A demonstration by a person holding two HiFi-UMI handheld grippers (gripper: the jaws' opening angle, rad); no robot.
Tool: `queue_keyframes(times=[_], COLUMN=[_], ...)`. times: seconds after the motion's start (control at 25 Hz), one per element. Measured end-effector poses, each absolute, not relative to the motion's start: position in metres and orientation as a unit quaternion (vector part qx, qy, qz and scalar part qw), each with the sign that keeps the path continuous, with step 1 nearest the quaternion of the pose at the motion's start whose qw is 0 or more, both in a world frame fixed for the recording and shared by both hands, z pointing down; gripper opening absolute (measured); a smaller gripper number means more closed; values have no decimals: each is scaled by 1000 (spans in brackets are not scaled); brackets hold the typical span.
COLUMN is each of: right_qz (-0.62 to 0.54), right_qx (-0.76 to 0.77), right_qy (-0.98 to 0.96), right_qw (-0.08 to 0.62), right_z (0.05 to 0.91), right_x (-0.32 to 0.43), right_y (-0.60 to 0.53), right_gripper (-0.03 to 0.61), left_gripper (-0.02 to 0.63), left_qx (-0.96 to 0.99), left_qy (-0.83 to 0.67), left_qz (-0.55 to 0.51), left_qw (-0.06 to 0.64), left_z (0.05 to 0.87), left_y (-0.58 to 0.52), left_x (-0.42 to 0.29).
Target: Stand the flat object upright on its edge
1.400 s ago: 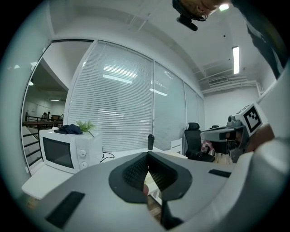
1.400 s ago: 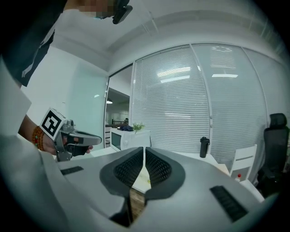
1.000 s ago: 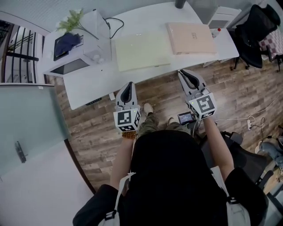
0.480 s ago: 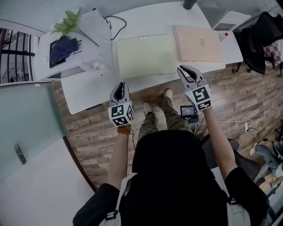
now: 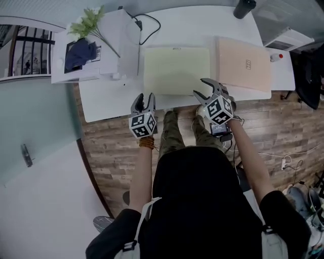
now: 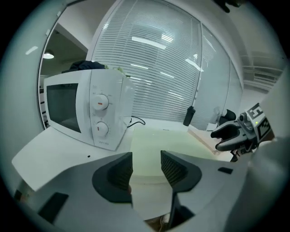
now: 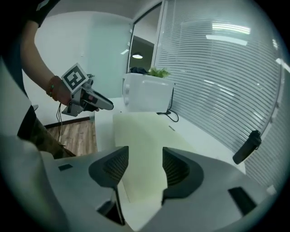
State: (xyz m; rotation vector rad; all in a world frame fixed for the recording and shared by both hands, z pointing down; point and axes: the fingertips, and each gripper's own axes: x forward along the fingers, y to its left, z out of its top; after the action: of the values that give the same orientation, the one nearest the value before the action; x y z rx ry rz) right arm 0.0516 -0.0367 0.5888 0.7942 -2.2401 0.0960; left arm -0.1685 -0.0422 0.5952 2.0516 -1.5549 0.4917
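A pale green flat board [image 5: 177, 70] lies flat in the middle of the white table [image 5: 111, 98]. It also shows ahead in the left gripper view [image 6: 163, 145] and the right gripper view [image 7: 140, 136]. My left gripper [image 5: 144, 98] hovers at the table's front edge, just left of the board's near left corner. My right gripper [image 5: 202, 88] is at the board's near right corner. Both have just been opening their jaws, and both are open with nothing between the pads [image 6: 146, 165] [image 7: 145, 165].
A beige flat board [image 5: 243, 63] lies to the right of the green one. A white microwave [image 5: 86, 48] with a plant [image 5: 91, 23] stands at the left, its cable [image 5: 147, 25] behind. A black bottle [image 5: 244, 7] stands at the back edge. Wooden floor lies below the table.
Both grippers have come down and forward to the table's front edge by the green board. Their jaws, shut before, now stand apart.
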Motion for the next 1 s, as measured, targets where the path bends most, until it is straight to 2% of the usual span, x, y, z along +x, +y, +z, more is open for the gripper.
queue_keyframes(times=[0.12,0.48,0.84,1.0], right_qz=[26,-69,-91,-80], right_qx=[280,175,139,154], right_qy=[-871,-863,-826,-819], right_qw=[404,469,539,546], right_z=[605,631,668,673], right_x=[43,-40,-71,-73], right_y=[-39,-23,-30,-31], right_gripper=[232,236,238,238], left_gripper=[210,229,224,186], left_qx=[753,765,774,787], left_qy=[-571,-518,-477,-458], left_qz=[178,144,137,154], left_qw=[274,354,393,383], left_z=[610,640,656,656], left_y=[-54,-67,-68,-68], left_x=[-181,-190,-185,-180])
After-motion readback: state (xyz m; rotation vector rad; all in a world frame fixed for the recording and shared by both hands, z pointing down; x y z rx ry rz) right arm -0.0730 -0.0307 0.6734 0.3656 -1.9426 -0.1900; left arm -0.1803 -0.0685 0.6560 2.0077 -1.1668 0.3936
